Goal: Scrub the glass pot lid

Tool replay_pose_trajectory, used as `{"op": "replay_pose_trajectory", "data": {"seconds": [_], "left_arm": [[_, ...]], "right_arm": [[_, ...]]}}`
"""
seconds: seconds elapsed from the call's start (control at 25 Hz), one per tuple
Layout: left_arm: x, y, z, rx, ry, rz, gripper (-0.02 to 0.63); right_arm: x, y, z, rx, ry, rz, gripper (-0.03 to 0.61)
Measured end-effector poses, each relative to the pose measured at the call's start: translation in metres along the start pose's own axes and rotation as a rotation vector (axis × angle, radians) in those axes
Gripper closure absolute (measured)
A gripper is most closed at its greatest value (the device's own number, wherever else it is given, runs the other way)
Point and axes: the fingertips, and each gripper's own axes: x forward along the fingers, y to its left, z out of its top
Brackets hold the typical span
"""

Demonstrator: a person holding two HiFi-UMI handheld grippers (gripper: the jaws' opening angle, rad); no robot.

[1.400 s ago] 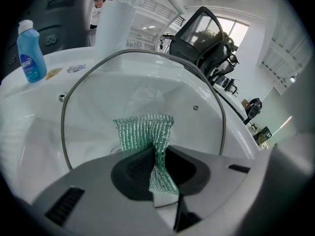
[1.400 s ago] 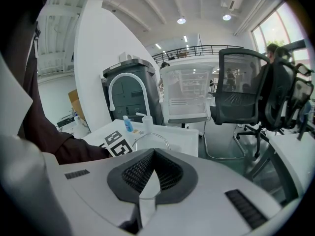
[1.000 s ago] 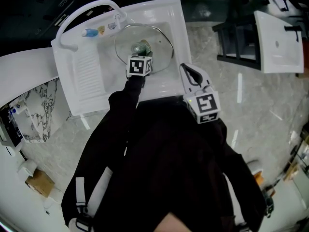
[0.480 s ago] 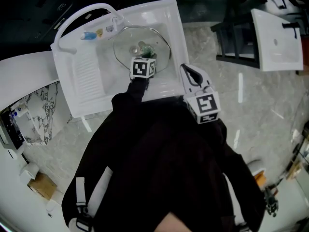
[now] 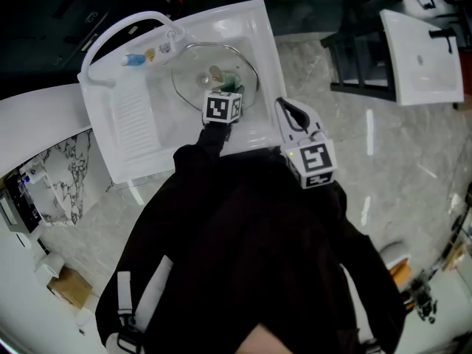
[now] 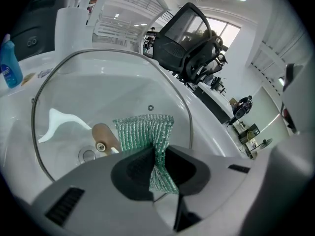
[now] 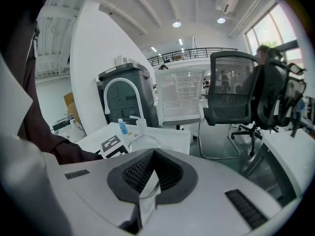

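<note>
**Lid scrub, in the sink**

Left gripper (image 6: 156, 156): jaws clamped on a green cloth (image 6: 140, 131), held just over the lid (image 6: 93, 90).
Lid: glass, lying in the sink (image 5: 133, 120) basin, with a brown knob (image 6: 104, 135) at its middle.
Right gripper (image 7: 153, 157): jaws together, nothing between them, at the sink's right rim, apart from the lid.
Method advised: press the cloth flat and circle from the knob out to the rim. The lid may slide, so the idle gripper could steady it.
Nearby: blue bottle (image 6: 10, 68) beside the faucet (image 5: 125, 17). The basin walls limit the stroke.
</note>
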Motion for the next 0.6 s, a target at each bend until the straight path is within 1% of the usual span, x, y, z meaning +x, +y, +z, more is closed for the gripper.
{"op": "replay_pose_trajectory", "data": {"seconds": [0.44,0.6], "left_arm": [[0.000,-0.016,0.001,0.018,0.006,-0.052,0.551],[0.001,-0.024,0.001,0.021,0.011,-0.079,0.551]], "right_arm": [[-0.002,-0.004,0.003,0.016,-0.019,-0.016,0.577],[-0.003,-0.004,0.004,0.004,-0.011,-0.012,0.576]]}}
